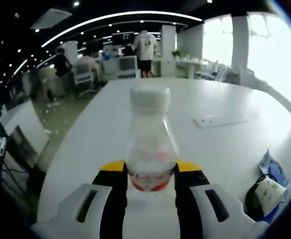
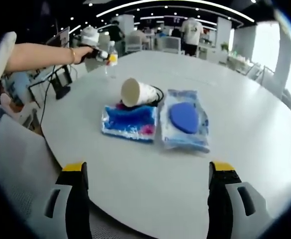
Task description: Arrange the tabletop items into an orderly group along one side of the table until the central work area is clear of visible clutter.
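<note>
A clear bottle point(image 1: 150, 144) with a white cap and a red label stands upright between the yellow-tipped jaws of my left gripper point(image 1: 150, 172), which is shut on its lower body. In the right gripper view the same bottle point(image 2: 112, 59) and left gripper point(image 2: 101, 55) are at the table's far left edge, held by a person's arm point(image 2: 41, 55). My right gripper point(image 2: 148, 169) is open over the near table edge, nothing between its jaws. Ahead of it a paper cup point(image 2: 138, 92) lies on its side, with a blue packet point(image 2: 130, 122) and a wipes pack point(image 2: 185, 119) side by side.
The white table point(image 2: 235, 84) is round-edged. A black cable point(image 2: 158, 93) curls behind the cup. A flat white plate point(image 1: 220, 120) lies on the table's far right. The cup point(image 1: 269, 191) sits at the left view's lower right. Chairs and people stand beyond the table.
</note>
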